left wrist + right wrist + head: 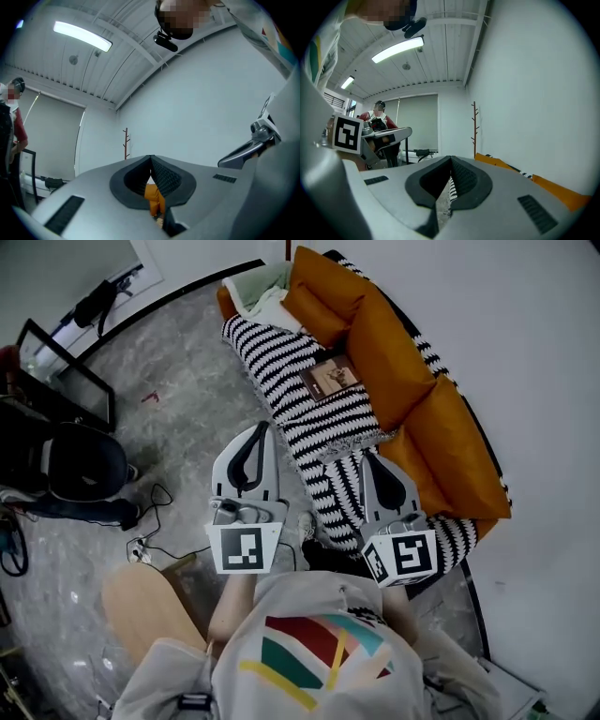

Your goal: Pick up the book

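The book (330, 377), brown-covered, lies flat on a black-and-white striped blanket (281, 362) spread over an orange sofa (398, 362). Both grippers hover level in front of the person, short of the sofa and apart from the book. My left gripper (262, 429) is over the floor by the blanket's edge, its jaws shut and empty. The left gripper view shows the left gripper (151, 159) with a sliver of orange sofa behind the closed tips. My right gripper (368, 458) is over the blanket's hanging end, shut with nothing held. In the right gripper view the right gripper (451, 163) aims along the wall.
Marbled grey floor lies left of the sofa. A black chair (80, 465), a black frame (66, 367) and cables (150, 540) stand at the left. A round wooden stool (141, 606) is near the person. A pale cloth (262, 292) lies at the sofa's far end. Another person (377, 119) stands across the room.
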`<action>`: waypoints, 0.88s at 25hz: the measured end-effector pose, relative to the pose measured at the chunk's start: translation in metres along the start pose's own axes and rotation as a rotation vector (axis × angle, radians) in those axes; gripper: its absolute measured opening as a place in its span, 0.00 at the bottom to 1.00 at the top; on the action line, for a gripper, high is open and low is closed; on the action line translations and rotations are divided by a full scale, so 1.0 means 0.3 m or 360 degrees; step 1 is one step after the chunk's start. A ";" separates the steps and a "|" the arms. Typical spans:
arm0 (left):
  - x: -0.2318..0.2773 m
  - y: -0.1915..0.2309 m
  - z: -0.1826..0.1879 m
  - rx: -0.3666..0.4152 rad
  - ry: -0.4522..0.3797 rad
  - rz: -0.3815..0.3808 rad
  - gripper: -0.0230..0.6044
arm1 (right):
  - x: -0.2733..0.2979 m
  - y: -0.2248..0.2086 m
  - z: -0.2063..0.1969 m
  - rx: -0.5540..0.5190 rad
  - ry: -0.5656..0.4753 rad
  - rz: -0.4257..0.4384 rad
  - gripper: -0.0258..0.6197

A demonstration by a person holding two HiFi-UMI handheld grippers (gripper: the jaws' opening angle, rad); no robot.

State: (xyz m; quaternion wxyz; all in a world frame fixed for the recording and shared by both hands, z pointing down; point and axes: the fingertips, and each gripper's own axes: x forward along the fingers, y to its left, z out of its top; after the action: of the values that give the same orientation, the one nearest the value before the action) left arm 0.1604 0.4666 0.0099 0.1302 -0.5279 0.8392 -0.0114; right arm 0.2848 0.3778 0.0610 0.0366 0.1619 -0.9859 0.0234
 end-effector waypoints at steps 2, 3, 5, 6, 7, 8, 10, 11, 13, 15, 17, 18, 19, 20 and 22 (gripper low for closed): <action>0.095 0.041 -0.018 -0.0011 -0.0021 0.0022 0.05 | 0.078 -0.058 0.008 -0.0011 0.0005 -0.0018 0.06; 0.137 0.057 -0.035 -0.0021 -0.0020 0.0030 0.05 | 0.117 -0.085 0.008 -0.0007 0.0010 -0.0022 0.06; 0.213 0.087 -0.069 -0.0033 -0.0018 0.0039 0.05 | 0.194 -0.130 0.005 0.0006 0.0016 -0.0023 0.06; 0.248 0.101 -0.084 -0.0042 -0.0017 0.0041 0.05 | 0.231 -0.146 0.005 0.0003 0.0019 -0.0022 0.06; 0.282 0.114 -0.098 -0.0054 -0.0016 0.0042 0.05 | 0.267 -0.160 0.005 -0.0006 0.0024 -0.0022 0.06; 0.314 0.127 -0.112 -0.0067 -0.0010 0.0042 0.05 | 0.302 -0.171 0.005 -0.0015 0.0034 -0.0020 0.06; 0.376 0.155 -0.141 -0.0080 0.0011 0.0039 0.05 | 0.373 -0.188 0.004 -0.0017 0.0055 -0.0013 0.06; 0.410 0.171 -0.154 -0.0083 0.0018 0.0034 0.05 | 0.411 -0.196 0.003 -0.0013 0.0063 -0.0010 0.06; 0.483 0.201 -0.185 -0.0088 0.0022 0.0014 0.05 | 0.491 -0.215 -0.004 -0.0007 0.0081 -0.0015 0.06; 0.553 0.236 -0.224 -0.0087 0.0037 -0.0021 0.05 | 0.575 -0.228 -0.014 0.0003 0.0100 -0.0031 0.06; 0.628 0.289 -0.261 -0.0075 0.0055 -0.0069 0.05 | 0.674 -0.232 -0.011 0.0024 0.0102 -0.0057 0.06; 0.673 0.318 -0.272 -0.0082 0.0053 -0.0092 0.05 | 0.729 -0.236 -0.001 0.0036 0.0095 -0.0074 0.06; 0.720 0.345 -0.279 -0.0095 0.0048 -0.0117 0.05 | 0.785 -0.239 0.012 0.0046 0.0088 -0.0090 0.06; 0.766 0.369 -0.287 -0.0103 0.0045 -0.0147 0.05 | 0.838 -0.242 0.027 0.0051 0.0082 -0.0104 0.06; 0.857 0.413 -0.308 -0.0091 0.0059 -0.0223 0.05 | 0.945 -0.251 0.059 0.0066 0.0069 -0.0132 0.06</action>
State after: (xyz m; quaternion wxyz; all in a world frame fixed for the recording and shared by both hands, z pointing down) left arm -0.0756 0.2820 0.0267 0.0983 -0.5885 0.8024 -0.0064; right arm 0.0399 0.2154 0.0685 0.0556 0.2029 -0.9765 0.0458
